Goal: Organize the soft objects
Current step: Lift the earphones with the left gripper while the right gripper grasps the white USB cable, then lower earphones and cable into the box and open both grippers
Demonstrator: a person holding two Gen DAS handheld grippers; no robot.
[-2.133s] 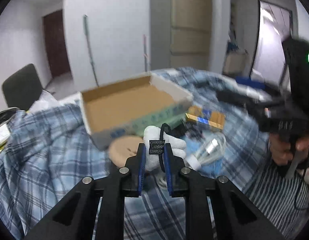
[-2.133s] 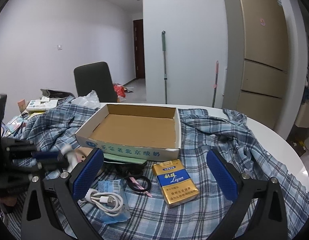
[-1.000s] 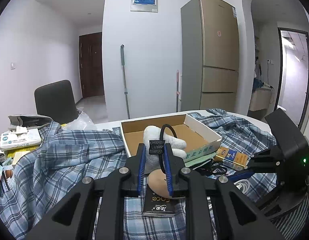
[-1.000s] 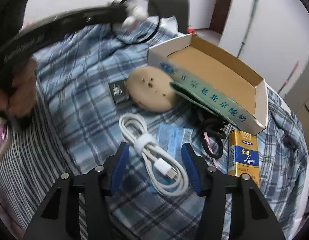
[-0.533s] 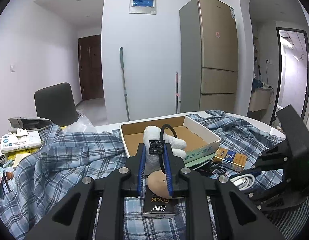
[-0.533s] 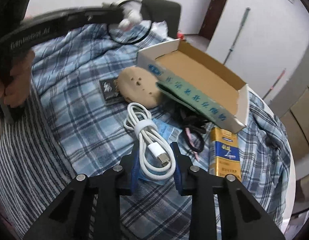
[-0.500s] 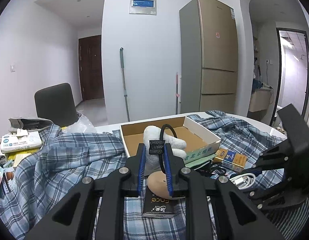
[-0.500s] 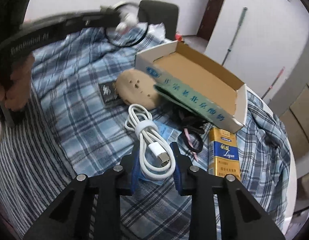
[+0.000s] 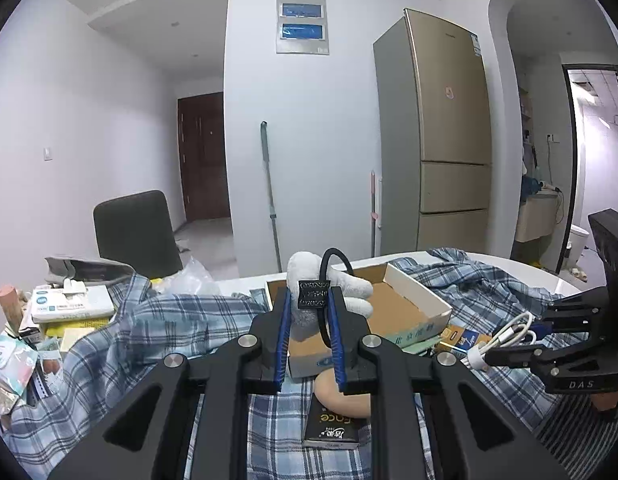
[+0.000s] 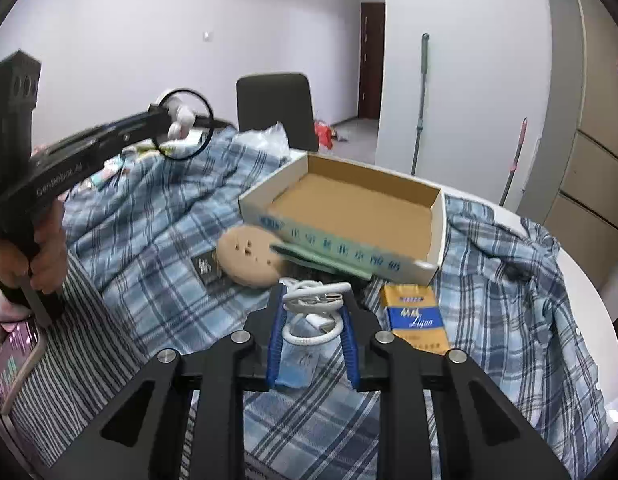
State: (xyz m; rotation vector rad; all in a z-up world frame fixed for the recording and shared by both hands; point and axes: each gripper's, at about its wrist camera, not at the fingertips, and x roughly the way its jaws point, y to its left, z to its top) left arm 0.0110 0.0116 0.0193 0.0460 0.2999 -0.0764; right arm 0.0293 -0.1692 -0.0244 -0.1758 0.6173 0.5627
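My left gripper (image 9: pixel 307 300) is shut on a small white plush toy (image 9: pixel 349 292) that has a black elastic ring (image 9: pixel 336 257) looped around it. It holds them in the air in front of the open cardboard box (image 9: pixel 413 300). In the right wrist view the same toy (image 10: pixel 181 118) hangs at the far left, above the plaid shirt. My right gripper (image 10: pixel 312 300) is closing its jaws on a coiled white charging cable (image 10: pixel 313 294), and the pads press on the coil. In the left wrist view the cable (image 9: pixel 513 332) hangs off the cloth.
The empty box (image 10: pixel 341 246) lies on a blue plaid shirt (image 10: pixel 149 220) spread over a round white table. Beside it lie a beige round puff (image 10: pixel 249 256), a black packet (image 10: pixel 205 268), a yellow cigarette pack (image 10: pixel 415 316) and a pale blue wrapper (image 10: pixel 295 364). A phone (image 10: pixel 13 360) sits near left.
My right gripper has closed on the white cable and lifted it off the blue wrapper, tipping up toward the box. The left gripper has risen a little with the plush toy still held.
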